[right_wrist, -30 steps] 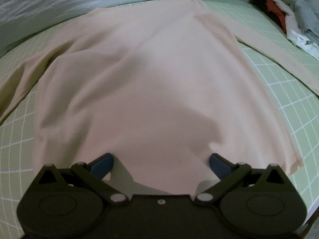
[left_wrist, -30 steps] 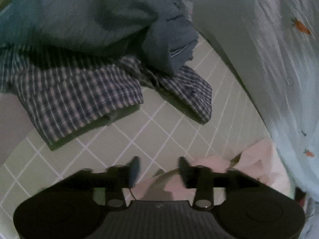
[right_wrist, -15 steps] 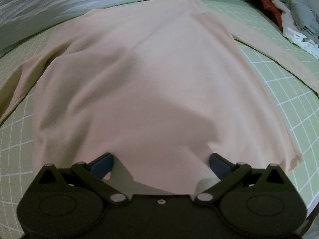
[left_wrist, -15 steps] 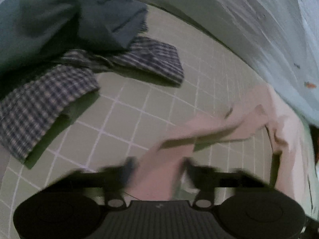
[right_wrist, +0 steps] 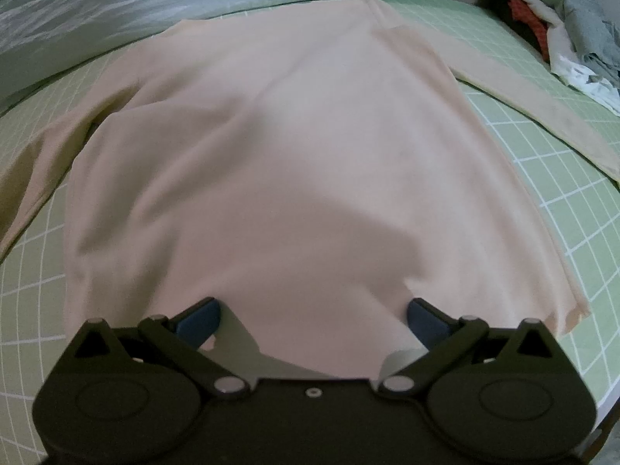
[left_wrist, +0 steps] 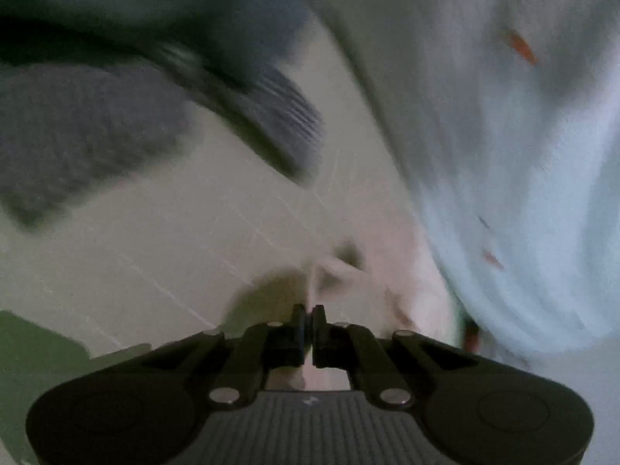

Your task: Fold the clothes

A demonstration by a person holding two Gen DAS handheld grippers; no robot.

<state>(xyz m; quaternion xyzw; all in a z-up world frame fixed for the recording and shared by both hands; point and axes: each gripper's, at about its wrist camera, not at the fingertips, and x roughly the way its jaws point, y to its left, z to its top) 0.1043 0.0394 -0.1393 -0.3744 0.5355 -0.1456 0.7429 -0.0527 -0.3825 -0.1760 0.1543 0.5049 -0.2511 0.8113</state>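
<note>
The left gripper (left_wrist: 309, 312) has just clamped on the sleeve (left_wrist: 337, 267), ready to fold; the right gripper (right_wrist: 312, 312) gapes over the shirt (right_wrist: 294, 155).

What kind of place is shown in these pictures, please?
Probably a bedroom: a pink shirt lies spread on a green checked sheet, beside a pale quilt and a pile of clothes.

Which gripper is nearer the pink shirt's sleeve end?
Left. The left gripper is shut on the sleeve end; the right gripper hangs open over the pink shirt hem, away from both sleeves.
</note>
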